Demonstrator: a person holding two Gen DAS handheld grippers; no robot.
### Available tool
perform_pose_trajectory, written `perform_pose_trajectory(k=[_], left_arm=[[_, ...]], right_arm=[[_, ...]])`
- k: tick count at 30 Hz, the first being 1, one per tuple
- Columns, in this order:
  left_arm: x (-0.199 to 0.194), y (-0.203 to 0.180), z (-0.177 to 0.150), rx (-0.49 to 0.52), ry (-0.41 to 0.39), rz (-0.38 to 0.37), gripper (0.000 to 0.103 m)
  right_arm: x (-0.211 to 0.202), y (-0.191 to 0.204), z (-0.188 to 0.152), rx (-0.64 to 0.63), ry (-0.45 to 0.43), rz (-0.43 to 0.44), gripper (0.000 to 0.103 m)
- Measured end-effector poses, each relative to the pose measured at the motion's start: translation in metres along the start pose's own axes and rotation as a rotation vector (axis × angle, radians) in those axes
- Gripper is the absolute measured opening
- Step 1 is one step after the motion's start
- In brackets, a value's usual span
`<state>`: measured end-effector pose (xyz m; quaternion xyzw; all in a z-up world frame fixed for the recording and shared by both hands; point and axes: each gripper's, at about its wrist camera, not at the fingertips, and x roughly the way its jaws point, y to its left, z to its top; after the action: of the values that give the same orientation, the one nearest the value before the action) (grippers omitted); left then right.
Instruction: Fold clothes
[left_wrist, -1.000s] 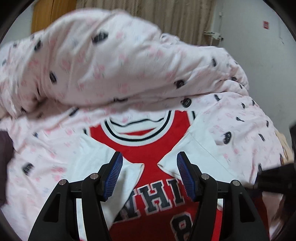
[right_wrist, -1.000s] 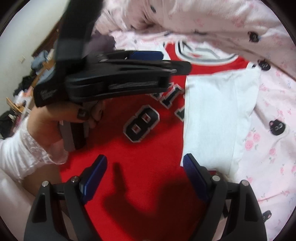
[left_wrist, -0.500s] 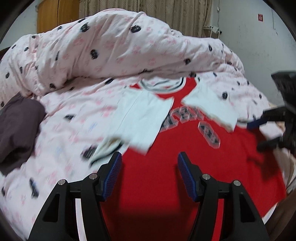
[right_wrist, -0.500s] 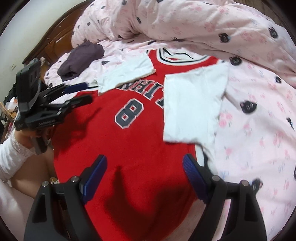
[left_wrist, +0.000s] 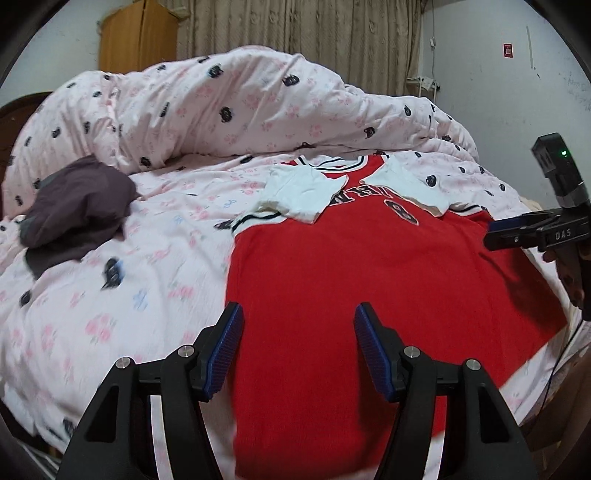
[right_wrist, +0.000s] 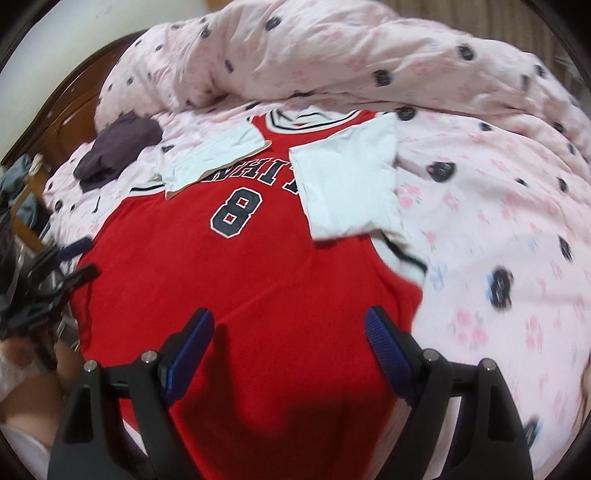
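Red jersey (right_wrist: 258, 280) lies flat on bed (left_wrist: 110, 295), white sleeves folded inward, number "8" (right_wrist: 236, 212) readable, lettering above partly hidden. Left gripper (left_wrist: 299, 347) and right gripper (right_wrist: 290, 343) hover over hem, fingers apart, empty. "DAS" (left_wrist: 563, 233) on right gripper body.

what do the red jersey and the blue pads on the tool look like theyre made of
The red jersey looks like soft matte knit fabric, probably cotton or polyester: it drapes and creases, with white sleeves folded over it. The blue pads on the left tool look like ribbed rubber or soft plastic: fine ridges show.
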<state>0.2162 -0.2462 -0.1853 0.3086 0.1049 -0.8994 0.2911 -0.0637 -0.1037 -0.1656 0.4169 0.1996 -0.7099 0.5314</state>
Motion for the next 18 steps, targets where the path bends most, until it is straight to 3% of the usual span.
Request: perform_pose_trajectory(k=[7, 18], left_arm=[[-0.027, 0.001, -0.044, 0.002, -0.040, 0.086, 0.058], [-0.033, 0.012, -0.084, -0.070, -0.022, 0.033, 0.057]], right_arm=[[-0.025, 0.008, -0.045, 0.137, -0.109, -0.060, 0.086], [-0.052, 0.020, -0.118, 0.178, -0.147, -0.171, 0.085]])
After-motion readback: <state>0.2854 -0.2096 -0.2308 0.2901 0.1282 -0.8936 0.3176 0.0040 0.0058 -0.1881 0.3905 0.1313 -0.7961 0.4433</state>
